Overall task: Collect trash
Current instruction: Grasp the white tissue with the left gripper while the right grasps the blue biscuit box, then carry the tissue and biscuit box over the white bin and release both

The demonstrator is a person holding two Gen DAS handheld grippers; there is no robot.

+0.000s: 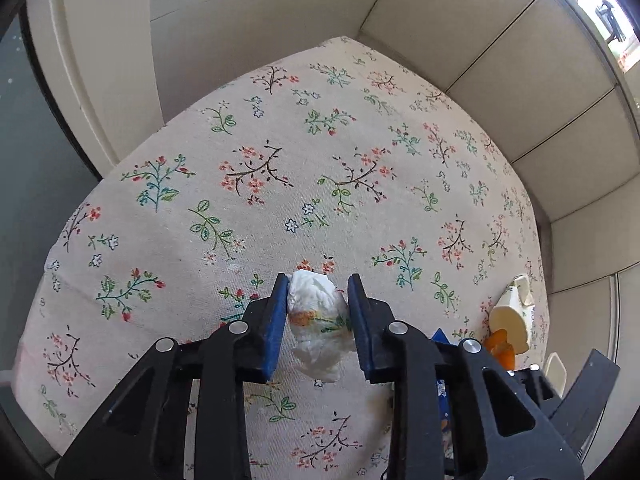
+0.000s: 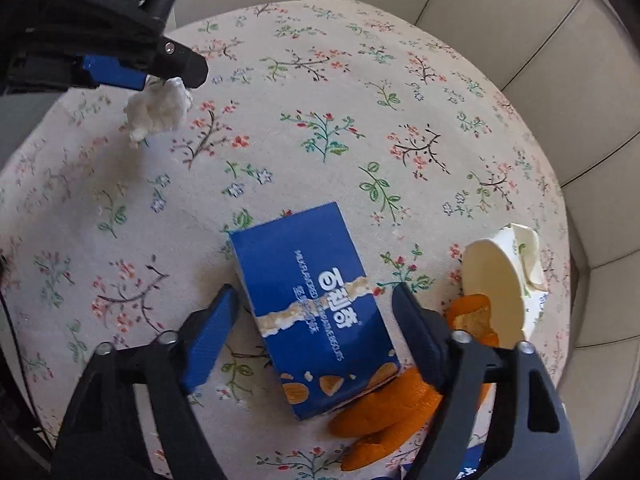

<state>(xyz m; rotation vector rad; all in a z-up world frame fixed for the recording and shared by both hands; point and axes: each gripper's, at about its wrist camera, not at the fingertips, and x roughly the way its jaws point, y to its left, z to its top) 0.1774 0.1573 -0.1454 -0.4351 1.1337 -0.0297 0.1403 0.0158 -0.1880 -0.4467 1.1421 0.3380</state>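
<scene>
My left gripper (image 1: 318, 286) is shut on a crumpled white tissue (image 1: 318, 320) and holds it above the floral tablecloth (image 1: 280, 140). The same tissue (image 2: 158, 110) hangs from the left gripper (image 2: 160, 76) at the upper left of the right wrist view. My right gripper (image 2: 312, 294) is open, its fingers on either side of a blue biscuit box (image 2: 312, 304) lying flat on the cloth. Orange peel (image 2: 384, 412) lies under and beside the box's near end. A crushed cream paper cup (image 2: 500, 280) lies on its side to the right.
The round table (image 2: 360, 80) stands in a corner of beige panelled walls (image 1: 500, 60). The cup (image 1: 514, 316) and peel (image 1: 500, 348) also show at the right edge of the left wrist view. A dark glass door (image 1: 24, 160) is at the left.
</scene>
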